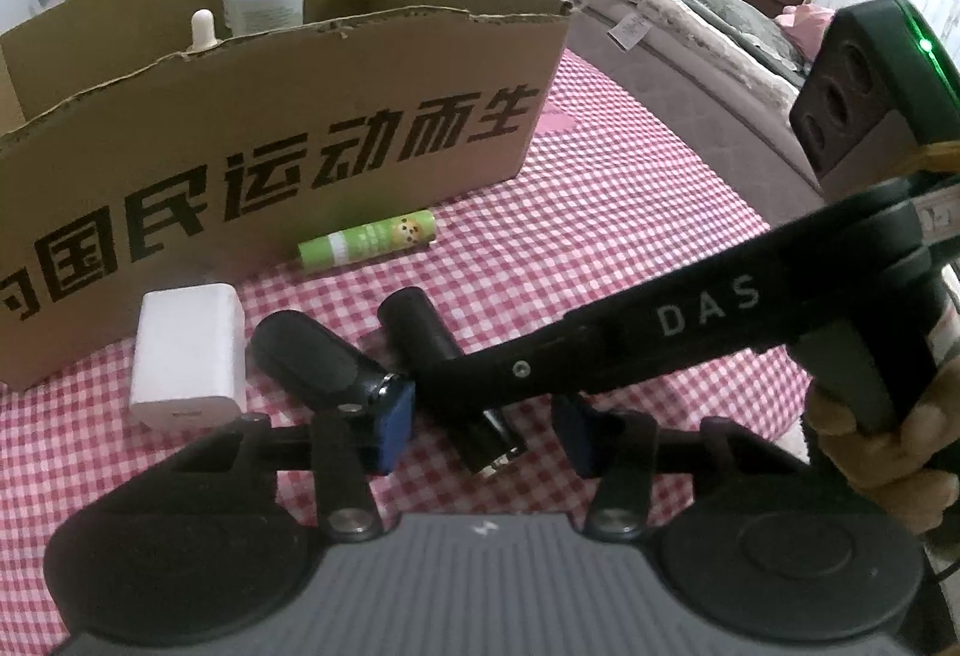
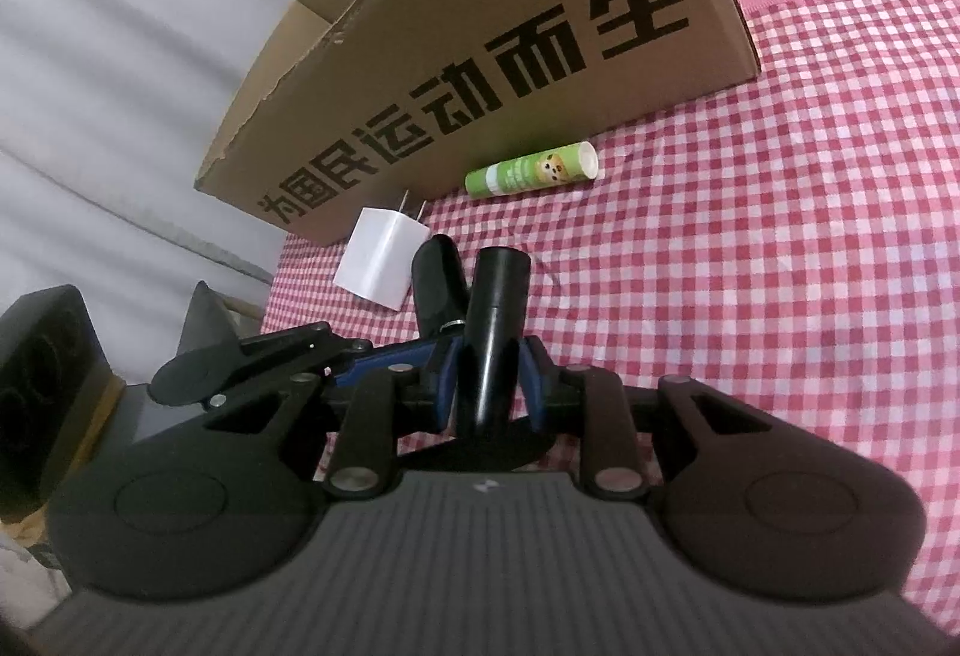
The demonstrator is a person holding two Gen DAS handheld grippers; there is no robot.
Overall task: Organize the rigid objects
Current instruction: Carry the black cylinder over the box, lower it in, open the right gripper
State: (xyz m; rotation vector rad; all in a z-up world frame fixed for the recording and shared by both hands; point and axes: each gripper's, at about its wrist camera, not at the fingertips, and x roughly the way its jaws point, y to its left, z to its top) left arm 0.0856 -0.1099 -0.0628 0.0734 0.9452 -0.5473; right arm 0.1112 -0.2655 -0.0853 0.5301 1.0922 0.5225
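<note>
Right gripper (image 2: 489, 374) pinching a black cylinder (image 2: 495, 320) at frame centre, left gripper (image 1: 480, 431) spread around it, cardboard box (image 2: 480, 74) printed "运动而生" upper left — green tube (image 2: 531, 170) below it, white charger (image 2: 384, 260) beside, gingham bench (image 2: 750, 266).

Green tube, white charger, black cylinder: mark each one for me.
green tube (image 2: 531, 169): right wrist view, middle of its label.
white charger (image 1: 189, 356): left wrist view, centre of its top face.
black cylinder (image 2: 495, 308): right wrist view, upper body, ahead of the right tool (image 2: 489, 374) gripping it.
</note>
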